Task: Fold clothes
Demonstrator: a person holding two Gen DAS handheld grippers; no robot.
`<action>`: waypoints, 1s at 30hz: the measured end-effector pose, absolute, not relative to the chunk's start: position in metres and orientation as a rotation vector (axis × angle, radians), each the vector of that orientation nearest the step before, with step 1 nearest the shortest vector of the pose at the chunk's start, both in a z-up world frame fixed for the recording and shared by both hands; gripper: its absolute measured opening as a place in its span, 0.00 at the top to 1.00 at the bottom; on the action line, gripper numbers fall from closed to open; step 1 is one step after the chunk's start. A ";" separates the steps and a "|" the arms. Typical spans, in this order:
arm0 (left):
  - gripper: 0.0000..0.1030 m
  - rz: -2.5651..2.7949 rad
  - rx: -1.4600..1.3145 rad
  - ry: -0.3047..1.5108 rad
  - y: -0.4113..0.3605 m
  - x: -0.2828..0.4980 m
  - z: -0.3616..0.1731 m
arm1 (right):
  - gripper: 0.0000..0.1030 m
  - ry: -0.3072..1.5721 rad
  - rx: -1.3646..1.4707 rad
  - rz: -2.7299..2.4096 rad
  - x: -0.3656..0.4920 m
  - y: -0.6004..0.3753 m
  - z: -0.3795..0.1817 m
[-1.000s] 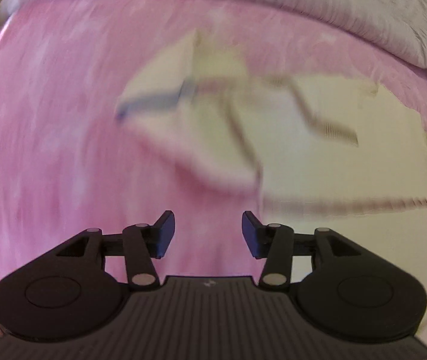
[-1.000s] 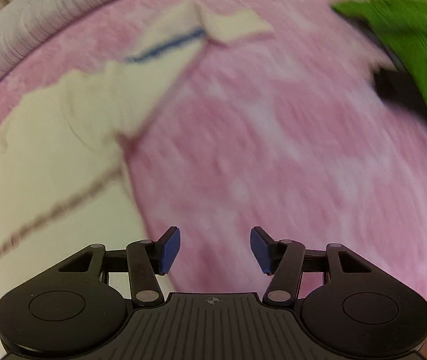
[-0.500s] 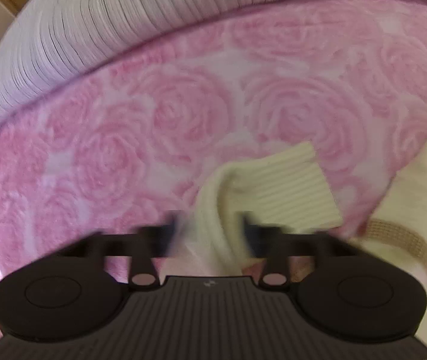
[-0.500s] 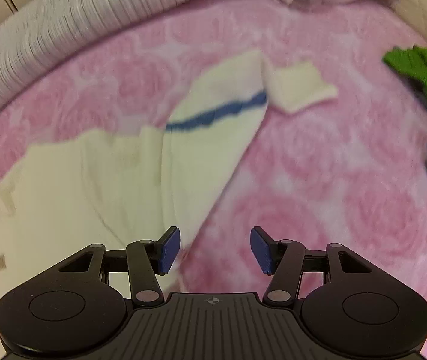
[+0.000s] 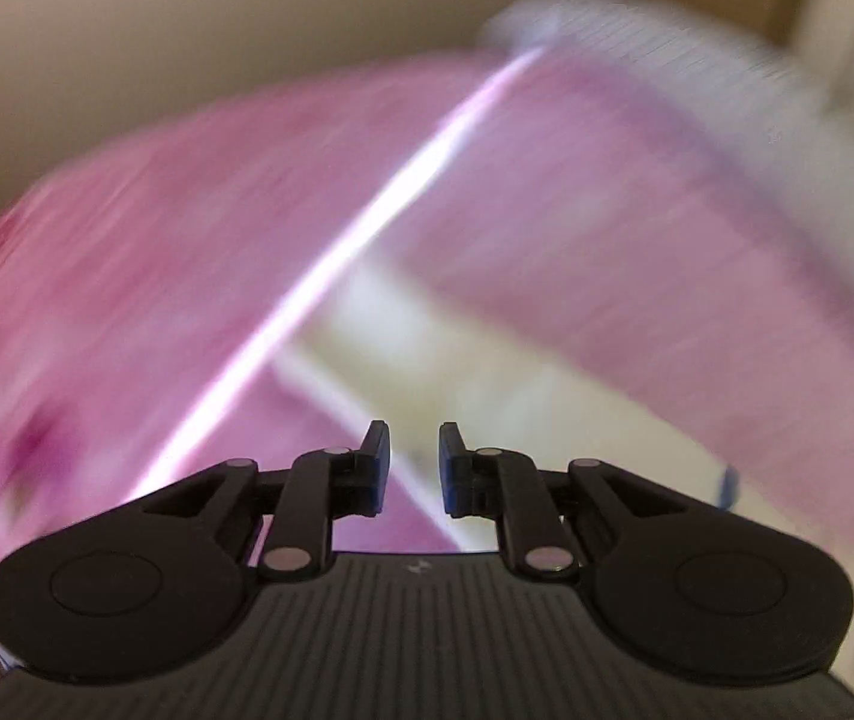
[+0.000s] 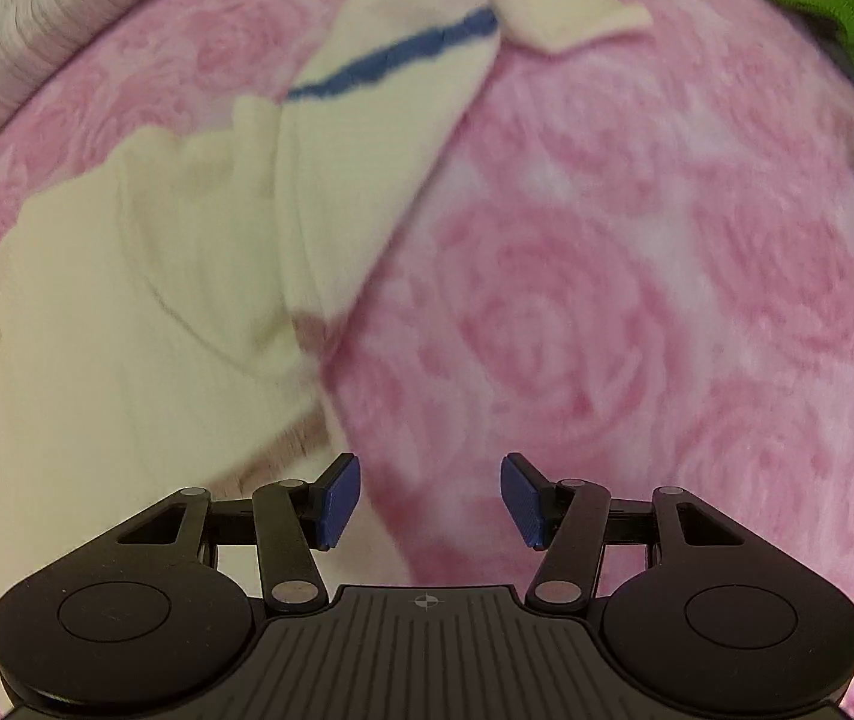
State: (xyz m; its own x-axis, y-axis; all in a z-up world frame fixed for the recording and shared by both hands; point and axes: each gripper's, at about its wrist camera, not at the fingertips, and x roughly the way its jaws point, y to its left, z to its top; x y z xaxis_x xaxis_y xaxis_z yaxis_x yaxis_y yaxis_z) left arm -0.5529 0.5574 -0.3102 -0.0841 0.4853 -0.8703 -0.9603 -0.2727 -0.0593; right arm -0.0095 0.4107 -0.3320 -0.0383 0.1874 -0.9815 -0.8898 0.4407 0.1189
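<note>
Cream sweater [image 6: 145, 276] sprawls on the pink bedspread [image 6: 607, 276], sleeve [image 6: 385, 96] flung out, unfolded; my right gripper [image 6: 430, 498] gapes empty, my left gripper [image 5: 414, 468] narrowly parted, gripping nothing.

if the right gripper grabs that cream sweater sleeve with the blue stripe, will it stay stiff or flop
Probably flop: the cream knit sweater sleeve with the blue stripe lies limp on the pink rose-patterned blanket, its cuff already bent sideways. It looks soft and light, so it would likely drape and trail from the right gripper.

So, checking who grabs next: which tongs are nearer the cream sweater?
Left. The left tongs sit right over the sweater; the right tongs hover beside its edge.
</note>
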 end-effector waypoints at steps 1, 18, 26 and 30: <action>0.89 1.644 -1.032 0.690 0.549 -0.558 -0.317 | 0.46 1.315 -0.717 0.996 -0.009 0.409 -0.332; 0.83 1.006 -0.825 0.756 0.533 -0.325 -0.286 | 0.46 1.298 -0.215 0.967 0.121 0.495 -0.310; 0.82 1.002 -0.860 0.796 0.536 -0.286 -0.291 | 0.47 1.463 0.171 0.709 0.215 0.531 -0.359; 0.82 0.965 -0.855 0.832 0.533 -0.263 -0.295 | 0.96 1.347 0.074 0.887 0.216 0.544 -0.347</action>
State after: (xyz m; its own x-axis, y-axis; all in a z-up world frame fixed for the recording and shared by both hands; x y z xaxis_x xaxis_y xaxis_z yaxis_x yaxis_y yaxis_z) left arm -0.2632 0.5328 -0.2955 0.3359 0.3375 -0.8793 -0.9195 0.3197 -0.2286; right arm 0.2155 0.5443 -0.3473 -0.0414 0.5889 -0.8072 -0.5088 0.6828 0.5243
